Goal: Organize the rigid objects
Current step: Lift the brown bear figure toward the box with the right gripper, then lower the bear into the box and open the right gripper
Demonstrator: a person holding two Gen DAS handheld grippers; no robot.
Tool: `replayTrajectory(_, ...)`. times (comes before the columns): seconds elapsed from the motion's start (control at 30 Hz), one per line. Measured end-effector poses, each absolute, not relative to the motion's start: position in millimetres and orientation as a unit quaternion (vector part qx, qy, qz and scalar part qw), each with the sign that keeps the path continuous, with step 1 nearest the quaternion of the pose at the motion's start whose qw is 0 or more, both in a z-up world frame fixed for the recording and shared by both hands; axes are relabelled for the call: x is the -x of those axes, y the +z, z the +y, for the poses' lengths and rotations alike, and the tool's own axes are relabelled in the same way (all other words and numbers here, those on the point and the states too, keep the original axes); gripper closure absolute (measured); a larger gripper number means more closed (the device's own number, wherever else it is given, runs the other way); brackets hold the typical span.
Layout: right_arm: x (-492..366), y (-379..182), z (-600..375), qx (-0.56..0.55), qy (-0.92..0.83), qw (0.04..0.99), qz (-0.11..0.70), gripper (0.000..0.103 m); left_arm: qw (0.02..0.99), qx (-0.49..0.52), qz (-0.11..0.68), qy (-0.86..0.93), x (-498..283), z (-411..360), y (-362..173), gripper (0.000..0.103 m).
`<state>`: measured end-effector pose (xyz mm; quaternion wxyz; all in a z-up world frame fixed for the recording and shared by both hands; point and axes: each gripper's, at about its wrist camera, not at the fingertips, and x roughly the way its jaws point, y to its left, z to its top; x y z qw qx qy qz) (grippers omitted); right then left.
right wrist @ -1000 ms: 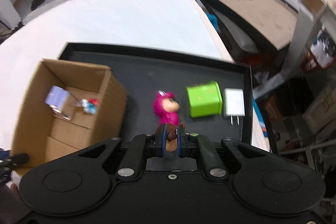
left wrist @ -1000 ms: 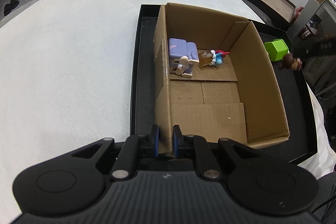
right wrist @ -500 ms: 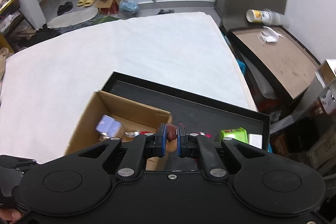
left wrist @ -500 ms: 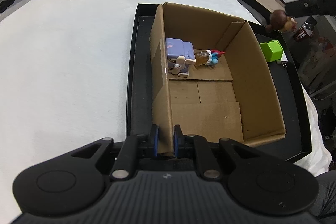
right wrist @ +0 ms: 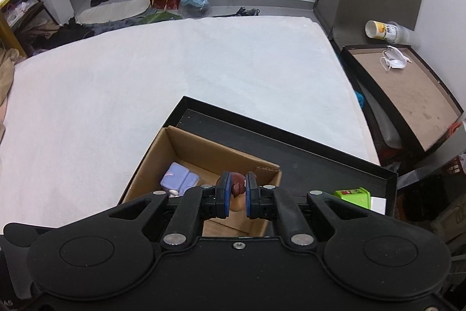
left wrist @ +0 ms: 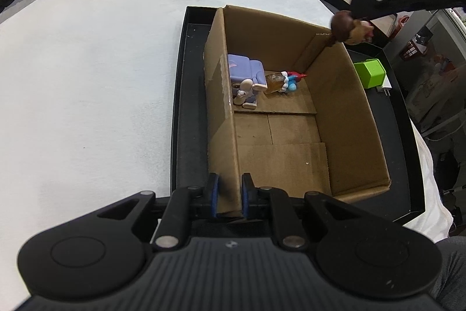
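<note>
moved: I swung the right gripper (right wrist: 238,196), clamped on the brown-haired figure (left wrist: 348,29), over the cardboard box (left wrist: 343,95)
left gripper (left wrist: 228,196): pinched the box's near wall

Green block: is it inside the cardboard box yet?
No, the green block sits on the black tray outside the cardboard box's right wall.

Left gripper (left wrist: 228,196), right gripper (right wrist: 238,194) both clamped.
</note>
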<state>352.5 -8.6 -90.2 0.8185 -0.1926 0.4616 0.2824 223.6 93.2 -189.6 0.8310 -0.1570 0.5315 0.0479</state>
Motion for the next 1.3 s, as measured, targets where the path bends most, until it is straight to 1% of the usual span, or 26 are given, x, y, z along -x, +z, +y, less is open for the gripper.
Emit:
replayTrajectory(0.37, -339.3, -115.7, 16.7, 0.197, 0.296, 0.793, 0.494, 0.093, 0.831, 0.159, 0.531, 0.043, -223.6, 94.7, -190.7, 0.089)
replayTrajectory(1.0, -321.6, -154.0, 30.2, 0.137, 0.316, 0.755, 0.558, 0.093, 0.831, 0.156, 0.532, 0.044, -224.8, 93.6, -192.2, 0.089)
replayTrajectory(1.13, -321.4, -159.3, 31.4, 0.128, 0.323, 0.748, 0.566, 0.092, 0.831, 0.155, 0.532, 0.044, -225.1, 93.5, -192.5, 0.089)
replayTrajectory(1.2, -320.8, -158.9, 31.4, 0.126, 0.325, 0.748, 0.565, 0.090, 0.831, 0.153, 0.533, 0.046, -225.2, 93.8, -193.0, 0.089)
replayTrajectory(1.3, -321.2, -155.6, 28.3, 0.124, 0.324, 0.753, 0.560, 0.090, 0.831, 0.154, 0.532, 0.047, -224.6, 92.6, -192.8, 0.089)
